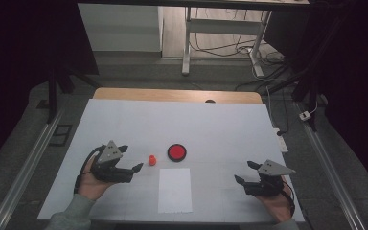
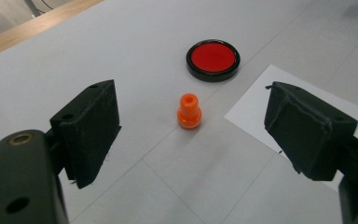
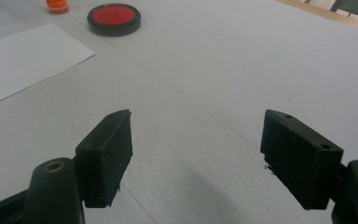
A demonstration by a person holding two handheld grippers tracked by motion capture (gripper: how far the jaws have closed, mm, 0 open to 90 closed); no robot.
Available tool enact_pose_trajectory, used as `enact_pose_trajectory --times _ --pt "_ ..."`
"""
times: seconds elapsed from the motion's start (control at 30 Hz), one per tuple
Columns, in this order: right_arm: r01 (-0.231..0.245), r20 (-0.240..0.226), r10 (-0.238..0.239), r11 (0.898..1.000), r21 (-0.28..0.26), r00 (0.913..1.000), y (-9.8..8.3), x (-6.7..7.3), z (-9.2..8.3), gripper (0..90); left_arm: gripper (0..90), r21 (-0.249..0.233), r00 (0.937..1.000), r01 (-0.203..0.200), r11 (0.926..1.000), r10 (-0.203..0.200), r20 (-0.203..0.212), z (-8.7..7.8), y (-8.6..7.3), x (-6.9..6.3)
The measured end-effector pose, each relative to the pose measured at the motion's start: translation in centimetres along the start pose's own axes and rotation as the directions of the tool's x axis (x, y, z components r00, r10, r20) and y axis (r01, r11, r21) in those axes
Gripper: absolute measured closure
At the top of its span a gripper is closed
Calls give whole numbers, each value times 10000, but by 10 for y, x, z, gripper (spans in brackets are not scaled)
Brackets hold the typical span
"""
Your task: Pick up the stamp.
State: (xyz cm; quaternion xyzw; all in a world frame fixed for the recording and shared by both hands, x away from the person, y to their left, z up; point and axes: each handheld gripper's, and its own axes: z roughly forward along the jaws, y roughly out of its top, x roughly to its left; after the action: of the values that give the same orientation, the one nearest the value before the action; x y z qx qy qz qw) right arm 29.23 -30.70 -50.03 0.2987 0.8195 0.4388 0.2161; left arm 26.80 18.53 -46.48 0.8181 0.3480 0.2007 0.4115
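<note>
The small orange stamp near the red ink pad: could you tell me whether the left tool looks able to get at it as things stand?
Probably yes. The left tool is open and aimed at the orange stamp, which stands upright and apart from the red ink pad and the white paper, with bare table between.

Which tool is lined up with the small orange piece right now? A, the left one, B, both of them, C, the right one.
A: the left tool is open with the orange piece standing ahead, between its jaws, not touched.
</note>
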Motion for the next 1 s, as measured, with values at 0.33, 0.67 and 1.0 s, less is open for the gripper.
enact_pose_trajectory --times 0.33,0.67,1.0 --pt "11 -88 -11 10000 76 10000 -1 0 1 247 183 393 9997 -102 9992 93 230 23 10 1" --pt "75 -76 -74 9999 87 9999 1 2 2 248 185 710 9990 -134 9974 104 431 43 21 5" --pt "35 -119 -34 9999 140 9999 -1 1 3 250 192 1041 9985 -169 9944 113 540 59 19 8"
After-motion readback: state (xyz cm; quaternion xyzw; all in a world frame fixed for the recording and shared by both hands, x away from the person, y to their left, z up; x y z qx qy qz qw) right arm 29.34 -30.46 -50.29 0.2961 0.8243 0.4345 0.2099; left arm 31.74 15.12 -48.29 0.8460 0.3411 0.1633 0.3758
